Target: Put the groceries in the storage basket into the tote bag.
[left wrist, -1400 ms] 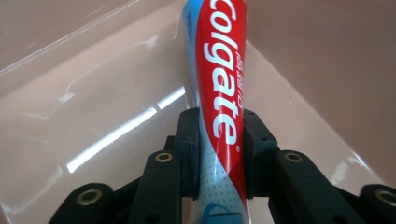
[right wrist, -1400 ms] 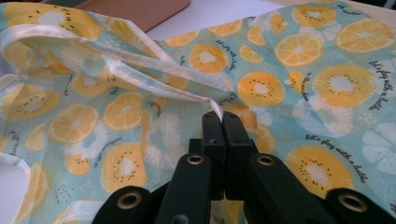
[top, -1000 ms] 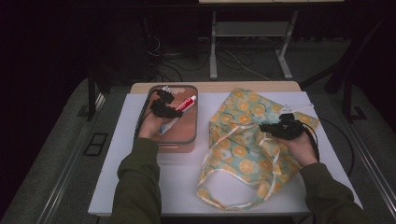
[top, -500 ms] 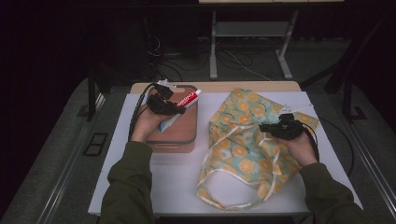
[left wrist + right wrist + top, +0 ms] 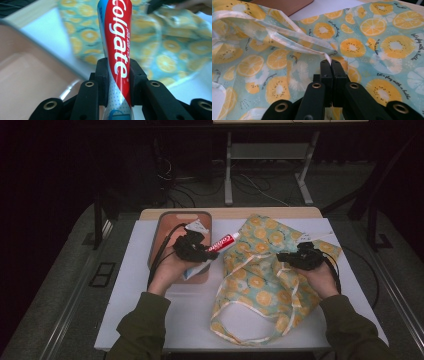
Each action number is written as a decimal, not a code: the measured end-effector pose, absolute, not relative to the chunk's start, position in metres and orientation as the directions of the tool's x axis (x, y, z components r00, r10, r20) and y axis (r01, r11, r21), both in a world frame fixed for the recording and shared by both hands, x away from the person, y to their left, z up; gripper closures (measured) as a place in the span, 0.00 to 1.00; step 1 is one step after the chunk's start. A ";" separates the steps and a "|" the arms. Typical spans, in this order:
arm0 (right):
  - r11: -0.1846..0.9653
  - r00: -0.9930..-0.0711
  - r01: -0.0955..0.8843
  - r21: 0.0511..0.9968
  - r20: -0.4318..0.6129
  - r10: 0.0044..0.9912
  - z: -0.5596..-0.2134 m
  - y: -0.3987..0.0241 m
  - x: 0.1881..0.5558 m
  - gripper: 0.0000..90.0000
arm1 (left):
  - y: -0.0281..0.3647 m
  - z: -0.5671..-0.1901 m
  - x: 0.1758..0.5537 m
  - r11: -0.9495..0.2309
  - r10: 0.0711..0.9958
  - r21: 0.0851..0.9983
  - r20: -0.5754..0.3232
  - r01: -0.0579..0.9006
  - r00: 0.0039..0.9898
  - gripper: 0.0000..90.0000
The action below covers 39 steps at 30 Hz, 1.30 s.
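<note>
Two things are in hand as I work this remotely: a toothpaste tube clamped between the jaws of my left gripper, and the rim of a fruit-print cloth bag pinched by my right gripper, whose jaws are closed tight on the white-trimmed edge. The tube hangs above the right edge of the brown tray, near the desk's far-left part, its cap pointing toward the bag. The bag lies spread over the right half of the white desk, its mouth facing the tube.

I judge the tube light and soft-walled, with a glossy skin; squeezed hard it will dent, and it could slide if held near the tapered end. My hold sits on the lower body, which seems the safest spot. The bag is thin, limp fabric that will sag shut unless its rim is lifted, so gripping the hem, as I do, makes sense.

Looped handles trail toward the near edge of the desk and shouldn't interfere. What may block the way is the slack upper layer of cloth drooping across the mouth, and the tray's raised rim just below the tube. A pale packet rests on the tray under my left hand.
</note>
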State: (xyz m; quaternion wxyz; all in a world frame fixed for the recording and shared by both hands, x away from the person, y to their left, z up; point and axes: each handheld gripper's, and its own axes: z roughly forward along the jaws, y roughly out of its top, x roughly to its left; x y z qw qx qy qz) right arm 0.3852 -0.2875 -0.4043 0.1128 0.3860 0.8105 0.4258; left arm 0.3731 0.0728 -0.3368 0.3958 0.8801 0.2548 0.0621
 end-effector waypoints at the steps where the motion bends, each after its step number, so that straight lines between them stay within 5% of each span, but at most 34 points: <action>1: 0.340 -0.676 0.531 0.776 0.147 0.722 -0.404 -0.287 0.385 0.99 | 0.067 -0.339 0.369 -0.563 0.488 0.727 -0.093 0.394 0.868 0.81; 19: 0.333 -0.673 0.525 0.784 0.143 0.726 -0.403 -0.289 0.385 0.99 | -0.023 -0.391 0.331 -0.700 0.341 0.643 -0.083 0.312 0.936 0.81; 33: 0.326 -0.674 0.516 0.792 0.141 0.725 -0.402 -0.289 0.384 0.99 | -0.043 -0.427 0.336 -0.748 0.360 0.577 -0.064 0.329 0.931 0.79; 39: 0.329 -0.676 0.516 0.791 0.140 0.724 -0.402 -0.289 0.384 0.99 | -0.032 -0.424 0.331 -0.713 0.386 0.618 -0.049 0.331 0.921 0.48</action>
